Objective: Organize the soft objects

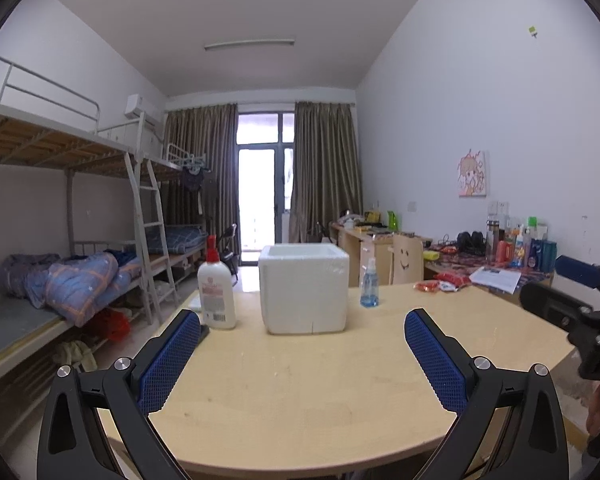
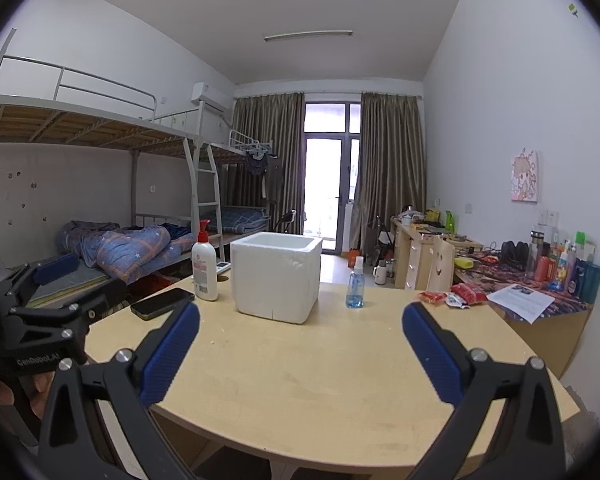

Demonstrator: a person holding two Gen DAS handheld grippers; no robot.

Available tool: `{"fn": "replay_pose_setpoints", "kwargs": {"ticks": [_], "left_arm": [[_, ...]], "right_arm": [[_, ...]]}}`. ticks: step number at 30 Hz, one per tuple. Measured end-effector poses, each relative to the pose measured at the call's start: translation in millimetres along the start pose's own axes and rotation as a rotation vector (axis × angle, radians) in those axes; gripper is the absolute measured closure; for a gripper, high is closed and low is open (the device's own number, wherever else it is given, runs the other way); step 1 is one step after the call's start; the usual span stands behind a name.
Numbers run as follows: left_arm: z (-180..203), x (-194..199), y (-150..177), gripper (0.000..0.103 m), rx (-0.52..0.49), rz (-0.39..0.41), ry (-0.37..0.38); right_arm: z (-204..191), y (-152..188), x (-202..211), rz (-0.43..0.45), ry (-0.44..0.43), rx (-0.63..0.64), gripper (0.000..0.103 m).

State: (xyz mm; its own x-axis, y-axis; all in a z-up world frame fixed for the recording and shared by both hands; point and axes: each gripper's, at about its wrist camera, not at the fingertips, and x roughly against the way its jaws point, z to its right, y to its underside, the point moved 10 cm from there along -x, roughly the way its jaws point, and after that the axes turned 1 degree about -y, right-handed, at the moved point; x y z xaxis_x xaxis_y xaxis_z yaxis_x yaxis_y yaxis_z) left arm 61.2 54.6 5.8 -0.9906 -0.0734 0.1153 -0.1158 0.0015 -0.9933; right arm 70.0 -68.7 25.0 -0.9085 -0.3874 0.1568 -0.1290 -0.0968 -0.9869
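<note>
Nothing of the task looked done yet. The round wooden counter (image 2: pixel 320 380) carried everything, and from the right wrist view the white foam box (image 2: pixel 277 276) stood at about twelve o'clock, upright and open-topped; its inside could not be seen, so whether anything lay in it could not be told. It seemed the likely container for the sorting.

The white lotion bottle (image 2: pixel 205 266) with a red pump stood just beside the box at eleven o'clock, and a dark phone (image 2: pixel 162 303) lay flat at ten o'clock near the counter's edge. The small clear spray bottle (image 2: pixel 355 285) of blue liquid stood at one o'clock, apart from the box. The red soft packets (image 2: pixel 454 297) lay at two o'clock by the far right edge, well apart from the box; these appeared to be the soft things to be gathered, and they sat untouched.

The left tool (image 1: pixel 302 354) hovered over the near counter with its blue pads spread wide and nothing between them. The right tool (image 2: pixel 302 354) was likewise wide apart and empty. By this showing, all of the picking and placing remained.
</note>
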Motion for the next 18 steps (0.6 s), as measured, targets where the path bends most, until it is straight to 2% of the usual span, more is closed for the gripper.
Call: {"fn": "replay_pose_setpoints", "kwargs": {"ticks": [5, 18], "left_arm": [[-2.9, -1.5, 16.9, 0.001, 0.006, -0.030, -0.005], [0.3, 3.6, 29.4, 0.001, 0.012, -0.024, -0.013]], "right_arm": [[0.0, 14.6, 1.3, -0.012, -0.001, 0.004, 0.001], [2.8, 42.3, 1.2, -0.025, -0.013, -0.051, 0.001]]}}
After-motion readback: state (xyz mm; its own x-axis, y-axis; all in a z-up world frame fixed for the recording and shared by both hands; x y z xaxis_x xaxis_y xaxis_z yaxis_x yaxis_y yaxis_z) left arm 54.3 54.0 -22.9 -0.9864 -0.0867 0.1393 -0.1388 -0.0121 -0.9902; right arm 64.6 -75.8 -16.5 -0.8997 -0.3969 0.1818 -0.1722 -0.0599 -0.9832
